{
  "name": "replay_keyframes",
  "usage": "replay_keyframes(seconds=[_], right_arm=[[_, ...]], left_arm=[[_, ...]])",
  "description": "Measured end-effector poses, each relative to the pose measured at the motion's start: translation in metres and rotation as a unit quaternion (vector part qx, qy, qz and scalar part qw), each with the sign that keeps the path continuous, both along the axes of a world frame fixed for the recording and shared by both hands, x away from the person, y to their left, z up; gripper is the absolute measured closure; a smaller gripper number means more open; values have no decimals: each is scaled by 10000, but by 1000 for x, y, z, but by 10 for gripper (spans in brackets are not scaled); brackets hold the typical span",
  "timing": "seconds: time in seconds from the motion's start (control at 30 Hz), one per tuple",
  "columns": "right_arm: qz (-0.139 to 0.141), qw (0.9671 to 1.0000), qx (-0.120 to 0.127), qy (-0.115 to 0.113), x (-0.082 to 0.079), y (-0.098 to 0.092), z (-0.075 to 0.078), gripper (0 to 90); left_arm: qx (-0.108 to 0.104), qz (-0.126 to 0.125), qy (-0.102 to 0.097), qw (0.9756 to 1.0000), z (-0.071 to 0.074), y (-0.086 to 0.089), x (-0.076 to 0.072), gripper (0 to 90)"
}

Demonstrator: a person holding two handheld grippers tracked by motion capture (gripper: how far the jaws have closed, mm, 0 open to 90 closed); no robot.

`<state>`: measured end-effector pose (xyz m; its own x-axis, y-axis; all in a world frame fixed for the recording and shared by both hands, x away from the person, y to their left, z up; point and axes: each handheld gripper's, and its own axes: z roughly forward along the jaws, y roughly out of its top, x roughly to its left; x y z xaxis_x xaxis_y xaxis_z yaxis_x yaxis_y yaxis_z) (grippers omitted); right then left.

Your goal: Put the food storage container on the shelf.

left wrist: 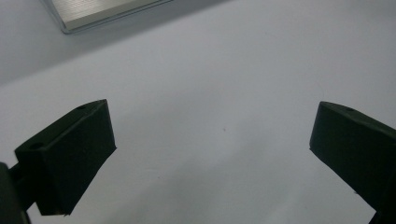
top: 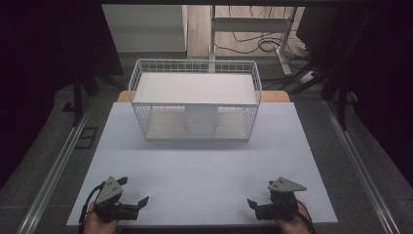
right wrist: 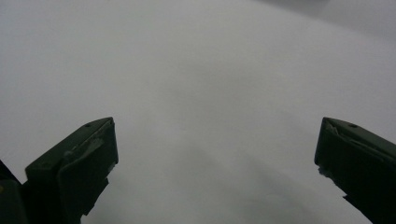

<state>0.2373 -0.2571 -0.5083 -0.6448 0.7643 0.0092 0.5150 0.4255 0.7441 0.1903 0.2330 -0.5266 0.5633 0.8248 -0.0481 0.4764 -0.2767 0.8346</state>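
Note:
A white wire rack (top: 139, 78) stands at the back middle of the white table (top: 204, 161). A flat white shelf (top: 195, 87) forms its top level. Under the shelf sits a white round container (top: 201, 121). My left gripper (top: 134, 191) rests near the front left corner, open and holding nothing. My right gripper (top: 260, 194) rests near the front right corner, also open and holding nothing. In the left gripper view, the left gripper (left wrist: 211, 125) has its jaws spread wide over bare table, with the rack's base corner (left wrist: 93, 11) at the upper left. The right gripper (right wrist: 215, 140) hangs over plain table.
Metal rails (top: 53, 170) run along both sides of the table. Beyond the rack are a desk frame (top: 287, 39) and cables on the floor (top: 258, 44). A broad stretch of table lies between the grippers and the rack.

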Motion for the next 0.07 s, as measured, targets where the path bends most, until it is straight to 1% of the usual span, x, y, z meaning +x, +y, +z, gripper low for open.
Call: replay_keyframes(seconds=[0.07], right_arm=[[0, 10000, 22, 4, 1, 0, -1, 0]], left_arm=[[-19, 24, -12, 10000, 0, 0, 0, 0]])
